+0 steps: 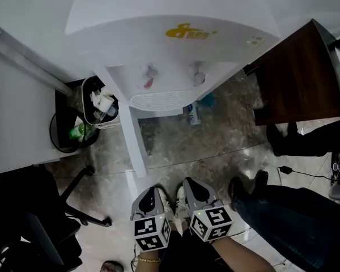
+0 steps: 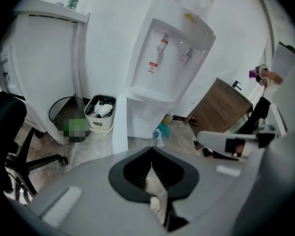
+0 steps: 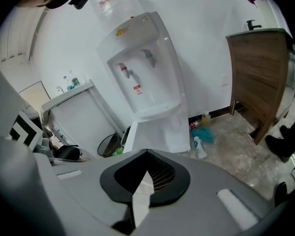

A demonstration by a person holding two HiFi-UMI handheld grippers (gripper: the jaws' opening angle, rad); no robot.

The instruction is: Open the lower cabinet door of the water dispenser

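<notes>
Grey marbled floor (image 1: 215,146), white wall behind.

Left gripper (image 1: 151,192) and right gripper (image 1: 192,185) sit side by side, low and close to the body, tips aimed at the dispenser and well short of it. Each gripper's own view shows its jaws pressed together with nothing between them: left (image 2: 150,170), right (image 3: 146,173).

Lower cabinet door (image 1: 130,135) stands open. It is a tall white panel with its long axis vertical, attached at the front left corner of the water dispenser (image 1: 175,16). It swings out so its free edge points back at the grippers. The head view sees it top-down as a narrow strip. The left gripper view shows it nearly edge-on (image 2: 119,127). The right gripper view shows more of its face (image 3: 129,135).

Two taps sit above the drip grille (image 1: 161,101), the left one red (image 1: 149,83).

Left of the door are a white bin (image 1: 102,103) full of rubbish and a black bin (image 1: 73,132) just beside it. A small bottle (image 1: 194,114) lies on the floor at the dispenser base. A wooden cabinet (image 1: 294,75) is to the right and an office chair (image 1: 39,208) at lower left. Another person's dark-trousered legs (image 1: 294,214) are at lower right.

Only the gripper views catch the clear water jug (image 3: 115,1) on top.
</notes>
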